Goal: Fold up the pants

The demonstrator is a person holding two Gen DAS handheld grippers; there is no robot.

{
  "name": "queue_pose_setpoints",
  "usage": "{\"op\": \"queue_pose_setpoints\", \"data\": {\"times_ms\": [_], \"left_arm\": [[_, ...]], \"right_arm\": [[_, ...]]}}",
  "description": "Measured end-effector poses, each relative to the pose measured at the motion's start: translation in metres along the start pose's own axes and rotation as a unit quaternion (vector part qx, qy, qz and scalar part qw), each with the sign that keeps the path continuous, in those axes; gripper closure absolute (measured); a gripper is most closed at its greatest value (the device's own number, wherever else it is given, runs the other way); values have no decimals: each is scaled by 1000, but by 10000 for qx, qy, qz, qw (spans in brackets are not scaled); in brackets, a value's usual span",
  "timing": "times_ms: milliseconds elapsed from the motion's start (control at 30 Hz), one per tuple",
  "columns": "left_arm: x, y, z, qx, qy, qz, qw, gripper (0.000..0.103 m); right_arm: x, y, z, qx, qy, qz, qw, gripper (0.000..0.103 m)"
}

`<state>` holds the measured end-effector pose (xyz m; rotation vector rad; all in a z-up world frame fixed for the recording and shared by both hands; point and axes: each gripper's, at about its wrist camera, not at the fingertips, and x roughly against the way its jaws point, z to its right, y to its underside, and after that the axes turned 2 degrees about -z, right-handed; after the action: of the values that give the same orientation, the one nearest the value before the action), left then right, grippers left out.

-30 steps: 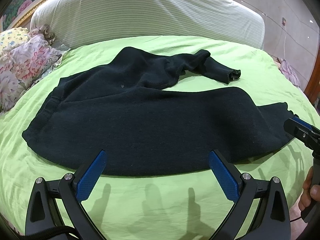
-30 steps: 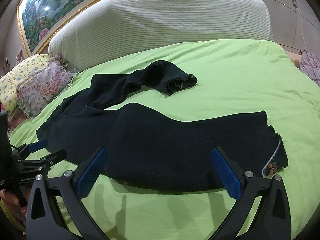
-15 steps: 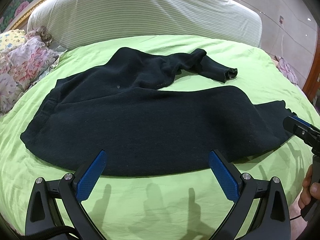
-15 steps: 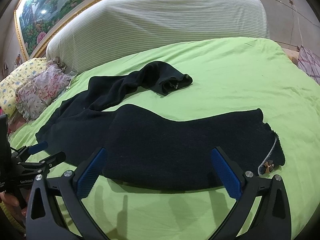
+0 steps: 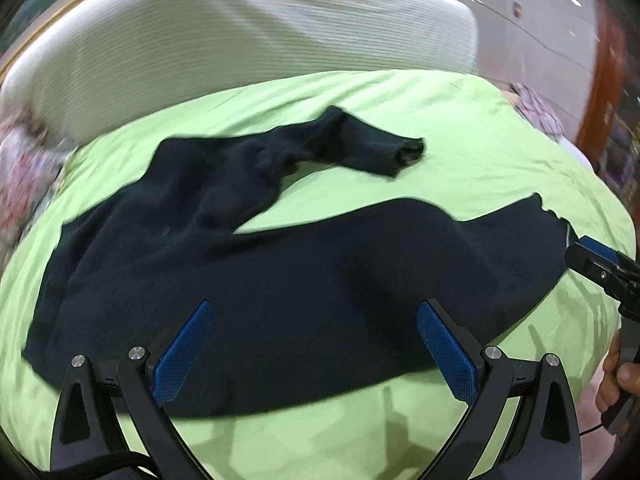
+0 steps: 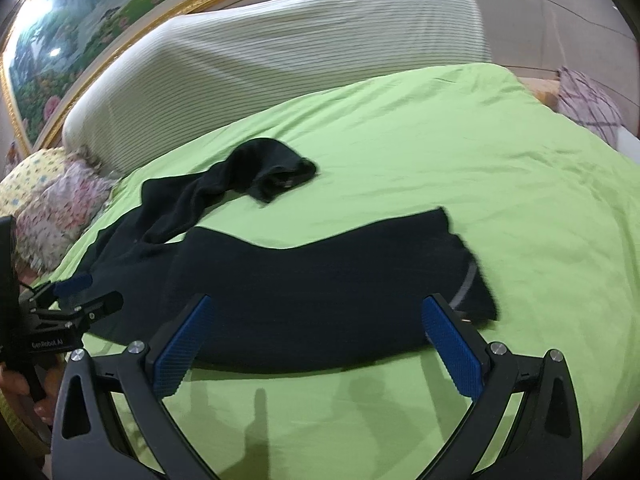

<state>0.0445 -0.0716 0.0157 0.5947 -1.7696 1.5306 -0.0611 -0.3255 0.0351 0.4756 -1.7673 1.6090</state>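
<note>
- I saw the black pants (image 5: 280, 280) lying flat and unfolded on the green bedsheet (image 5: 460, 152), spread across it from left to right.
- Their fabric looked thick, dark and fleecy.
- The near leg (image 6: 320, 292) ran straight along the front edge of the bed, its cuff (image 6: 468, 276) showing a grey inner band at the right end.
- The far leg (image 6: 224, 188) was bent and rumpled, its open cuff (image 6: 284, 178) pointing right, well apart from the near one.
- The waist (image 5: 52, 300) lay at the left end.
</note>
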Motion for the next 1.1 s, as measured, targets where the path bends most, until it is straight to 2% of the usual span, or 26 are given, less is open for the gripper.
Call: {"op": "queue_pose_setpoints", "data": {"times_ms": [133, 233, 433, 567, 633, 667, 700, 733, 767, 800, 867, 900, 933, 967, 1100], "left_arm": [[-11, -23, 16, -504, 212, -5, 9985, 1], [-25, -40, 21, -819, 422, -153, 9956, 1], [-54, -66, 26, -1069, 742, -482, 9903, 1], [-76, -73, 31, -1232, 997, -724, 9847, 1], [-88, -76, 34, -1322, 1112, -866, 9811, 1], [-95, -77, 35, -1354, 1151, -958, 9794, 2], [-102, -79, 36, -1366, 1220, -1054, 9774, 3], [-107, -80, 38, -1372, 1293, -1137, 9755, 6], [-114, -81, 39, -1375, 1388, -1263, 9726, 14], [-118, -81, 40, -1370, 1430, -1346, 9709, 20], [-125, -80, 41, -1330, 1571, -1485, 9672, 46], [-126, -80, 42, -1309, 1649, -1524, 9656, 53], [-126, -80, 43, -1282, 1752, -1566, 9635, 64], [-126, -80, 44, -1272, 1805, -1585, 9623, 71], [-117, -85, 49, -1280, 1865, -1450, 9632, 83]], "right_arm": [[1, -3, 20, -192, 151, -8, 9997, 0], [0, -6, 34, -350, 213, -38, 9992, 0], [-12, -11, 57, -595, 367, -208, 9973, 0], [-23, -11, 70, -864, 241, -329, 9954, 0], [-24, -13, 70, -856, 238, -310, 9956, 3], [-25, -14, 69, -840, 219, -317, 9957, 11], [-27, -15, 68, -820, 201, -359, 9958, 25], [-29, -16, 68, -816, 211, -398, 9957, 31], [-31, -16, 69, -826, 246, -435, 9953, 45], [-32, -16, 70, -836, 279, -441, 9951, 64], [-33, -15, 75, -892, 261, -439, 9947, 83], [-32, -15, 77, -920, 213, -434, 9946, 88], [-31, -16, 78, -889, 198, -408, 9950, 89], [-30, -17, 77, -825, 224, -365, 9957, 90], [-15, -31, 74, -568, 448, -68, 9974, 92]]}}
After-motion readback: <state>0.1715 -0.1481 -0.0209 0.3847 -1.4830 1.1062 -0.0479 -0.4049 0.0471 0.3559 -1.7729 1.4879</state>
